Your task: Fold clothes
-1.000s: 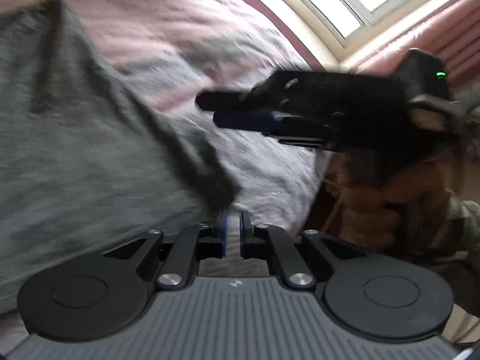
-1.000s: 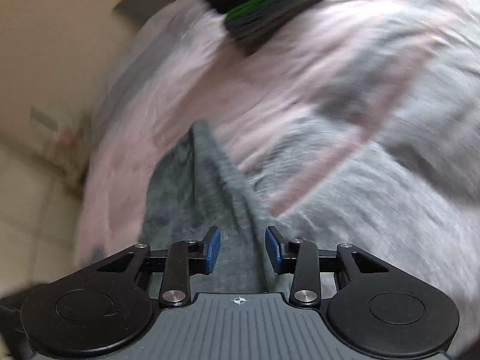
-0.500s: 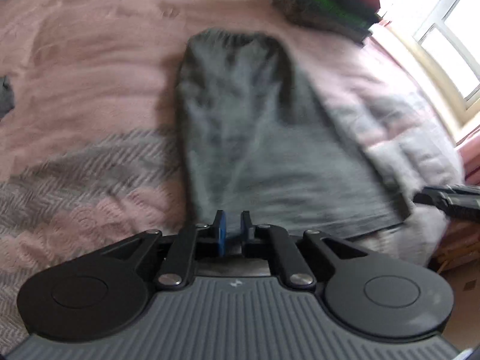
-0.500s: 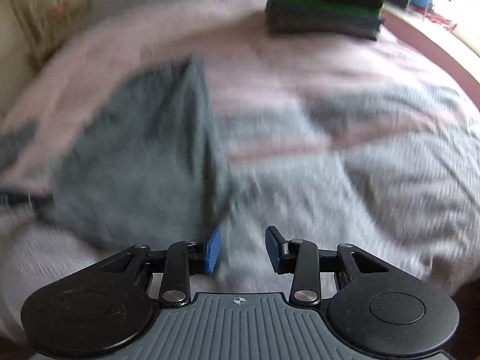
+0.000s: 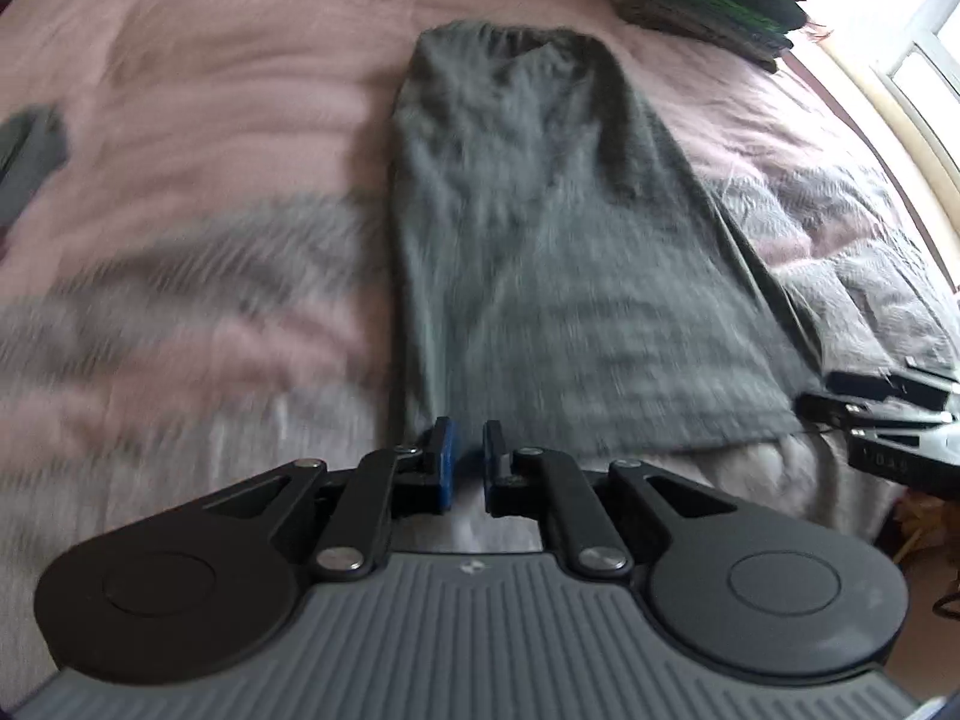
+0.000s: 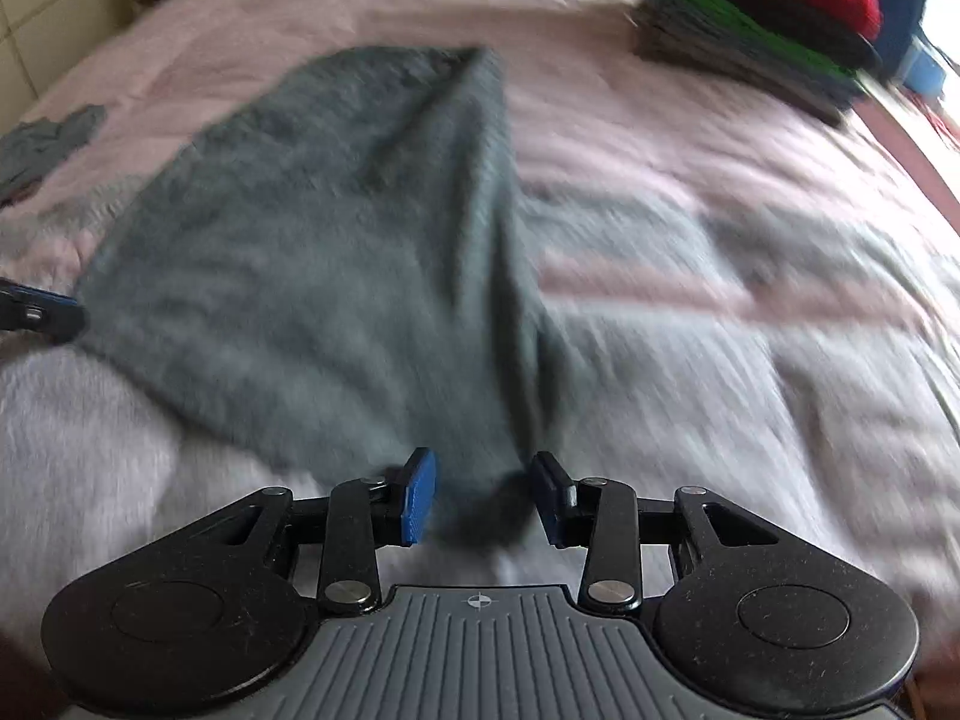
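The grey garment [image 5: 540, 252] lies lengthwise at frame centre, laid out for folding. The left gripper [image 5: 467, 461] is slightly parted and the right gripper [image 6: 483, 495] wide apart, each at a near hem corner; neither visibly pinches cloth.

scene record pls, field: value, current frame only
surface: bed with pink and grey bedspread
garment: grey garment, laid flat lengthwise, narrow folded shape
left gripper: at the garment's near left corner, jaws narrowly apart, no cloth visibly between them
right gripper: at the near right corner, jaws open, dark cloth in the gap, not clamped
stack: folded clothes, red, black, green, grey, far right of bed
other: small grey cloth at far left
image quality: motion blur
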A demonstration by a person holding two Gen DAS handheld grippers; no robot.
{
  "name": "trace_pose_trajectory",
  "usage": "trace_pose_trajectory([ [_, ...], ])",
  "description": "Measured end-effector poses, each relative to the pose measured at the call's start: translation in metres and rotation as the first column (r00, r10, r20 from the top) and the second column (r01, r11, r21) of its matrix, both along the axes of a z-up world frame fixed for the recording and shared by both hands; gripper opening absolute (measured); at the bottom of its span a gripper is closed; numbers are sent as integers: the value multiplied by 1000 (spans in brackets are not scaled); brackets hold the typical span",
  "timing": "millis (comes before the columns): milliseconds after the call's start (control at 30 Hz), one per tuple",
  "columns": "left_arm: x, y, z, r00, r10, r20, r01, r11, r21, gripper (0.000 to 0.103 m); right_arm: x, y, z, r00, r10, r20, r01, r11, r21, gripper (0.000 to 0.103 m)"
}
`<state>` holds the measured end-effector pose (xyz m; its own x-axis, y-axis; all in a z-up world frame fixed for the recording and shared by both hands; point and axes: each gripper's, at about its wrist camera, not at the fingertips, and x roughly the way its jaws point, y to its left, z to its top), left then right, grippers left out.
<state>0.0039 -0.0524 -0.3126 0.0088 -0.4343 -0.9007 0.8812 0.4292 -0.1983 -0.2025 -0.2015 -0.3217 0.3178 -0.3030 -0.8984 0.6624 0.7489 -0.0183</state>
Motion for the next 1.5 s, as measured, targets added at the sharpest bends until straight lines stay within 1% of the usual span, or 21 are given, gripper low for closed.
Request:
trace_pose_trajectory([
  [33,0,5,4,1000,14,-12,-13,1000,7,7,-8,-1,6,999,-32,-5,32,999,29,39],
  [133,11,17,21,993,90,-70,-93,994,-48,24,-36,-19,29,972,-206,113,182,963,197,40],
  [167,21,18,20,986,131,-104,-138,988,-67,30,-46,-30,32,942,-288,170,236,933,272,48],
  [200,30,20,19,975,171,-138,-184,979,-84,30,-58,-42,31,908,-362,211,279,898,341,59],
  [267,49,22,16,948,242,-207,-268,957,-111,31,-76,-65,21,839,-482,252,333,822,462,59],
  [333,66,18,-1,925,266,-270,-305,946,-110,34,-82,-84,5,783,-553,285,336,761,554,58],
  [433,80,6,-28,901,279,-332,-322,943,-83,32,-76,-101,-14,755,-585,295,318,721,616,58],
  [567,91,-1,-50,868,275,-414,-337,938,-83,29,-62,-107,-25,776,-547,314,278,744,607,55],
  [600,92,-2,-53,861,270,-431,-336,938,-82,21,-60,-107,-28,779,-541,319,258,738,623,36],
  [633,92,-2,-55,855,261,-447,-329,941,-79,13,-58,-108,-30,781,-534,324,236,732,639,28],
  [667,91,-2,-57,854,243,-460,-311,947,-76,5,-56,-108,-32,783,-529,328,216,725,654,22],
  [700,90,0,-57,851,236,-469,-306,949,-78,5,-57,-106,-35,784,-525,331,203,721,662,20],
  [767,89,3,-56,841,240,-485,-317,945,-83,4,-57,-103,-32,800,-505,324,207,739,641,9],
  [867,91,9,-50,818,259,-514,-361,926,-108,3,-68,-107,-20,785,-519,338,212,738,640,7],
  [933,90,13,-44,805,256,-535,-377,917,-128,3,-71,-107,-17,789,-521,326,231,743,628,6],
  [1100,72,21,-32,787,217,-578,-365,918,-153,3,-79,-106,-9,797,-526,296,277,755,595,6],
  [1200,56,25,-37,810,219,-544,-339,932,-130,4,-84,-106,-5,801,-530,278,304,761,573,6],
  [1333,44,25,-36,863,234,-448,-308,946,-100,8,-90,-105,2,806,-535,254,339,768,543,12],
  [1400,38,25,-34,887,240,-394,-294,952,-84,13,-93,-105,5,807,-538,242,356,771,528,28],
  [1467,40,27,-17,917,250,-311,-285,956,-72,16,-96,-104,8,810,-540,230,373,776,508,37],
  [1500,40,28,-7,934,251,-256,-277,958,-72,16,-90,-99,21,829,-512,224,388,816,428,37],
])
